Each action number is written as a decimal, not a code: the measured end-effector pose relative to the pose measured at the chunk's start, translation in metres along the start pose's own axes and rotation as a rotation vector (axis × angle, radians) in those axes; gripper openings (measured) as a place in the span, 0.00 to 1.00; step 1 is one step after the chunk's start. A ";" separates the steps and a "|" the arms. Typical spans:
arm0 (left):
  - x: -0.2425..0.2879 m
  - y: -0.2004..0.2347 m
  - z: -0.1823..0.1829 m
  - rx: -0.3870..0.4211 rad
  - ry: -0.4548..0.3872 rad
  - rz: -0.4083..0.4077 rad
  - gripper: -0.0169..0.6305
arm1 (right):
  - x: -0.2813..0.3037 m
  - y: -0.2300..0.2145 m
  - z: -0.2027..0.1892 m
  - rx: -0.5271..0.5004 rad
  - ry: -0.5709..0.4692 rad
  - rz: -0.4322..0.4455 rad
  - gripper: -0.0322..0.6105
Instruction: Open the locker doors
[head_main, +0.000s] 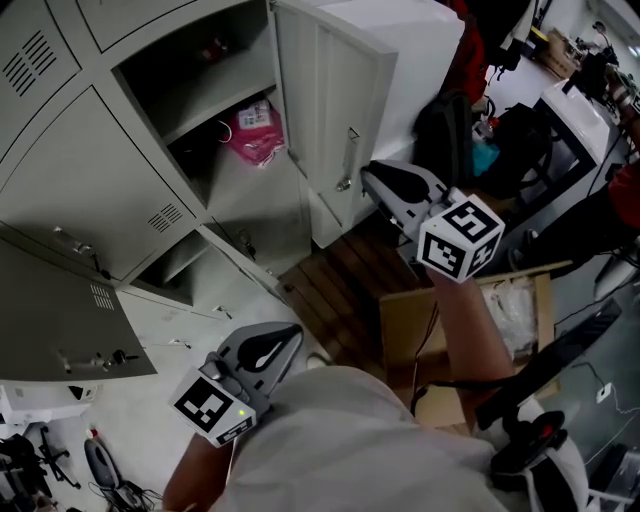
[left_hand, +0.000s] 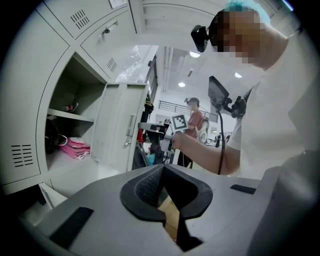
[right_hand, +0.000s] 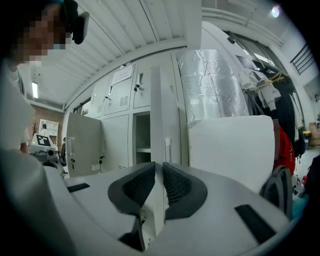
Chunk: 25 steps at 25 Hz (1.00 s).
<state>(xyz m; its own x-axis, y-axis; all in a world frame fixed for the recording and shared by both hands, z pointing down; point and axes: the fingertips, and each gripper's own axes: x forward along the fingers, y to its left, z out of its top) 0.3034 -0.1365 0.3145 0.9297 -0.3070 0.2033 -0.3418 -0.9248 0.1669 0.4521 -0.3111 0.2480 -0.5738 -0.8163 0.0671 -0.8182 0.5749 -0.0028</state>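
A grey bank of lockers (head_main: 90, 190) fills the left of the head view. One upper locker door (head_main: 325, 100) stands swung wide, its handle (head_main: 350, 150) on the free edge and a pink bag (head_main: 255, 130) on the shelf inside. My right gripper (head_main: 368, 178) hovers just right of that edge. In the right gripper view its jaws (right_hand: 159, 172) stand a narrow slit apart with the door (right_hand: 162, 110) edge-on beyond them and nothing pressed between. My left gripper (head_main: 295, 335) hangs low by the lower lockers, its tips (left_hand: 162, 170) together and empty.
A second locker door (head_main: 60, 320) hangs open at lower left. A white panel (head_main: 410, 50) leans behind the open door. Black bags (head_main: 445, 130) and a cardboard box (head_main: 480, 310) sit on the right, beside wooden slats (head_main: 340, 280) on the floor.
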 end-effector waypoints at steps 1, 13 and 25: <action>0.000 0.000 0.000 0.000 0.001 0.001 0.04 | -0.002 -0.005 0.000 0.000 0.000 -0.003 0.13; 0.001 0.003 -0.005 -0.018 0.008 0.017 0.04 | -0.016 -0.056 -0.001 0.011 -0.004 -0.048 0.13; 0.001 0.002 -0.003 -0.023 0.010 0.034 0.04 | -0.019 -0.104 0.000 -0.002 -0.031 -0.123 0.08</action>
<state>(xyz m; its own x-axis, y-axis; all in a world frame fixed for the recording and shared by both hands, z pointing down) 0.3032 -0.1378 0.3175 0.9163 -0.3356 0.2185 -0.3761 -0.9086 0.1814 0.5476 -0.3555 0.2473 -0.4695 -0.8822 0.0358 -0.8827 0.4700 0.0055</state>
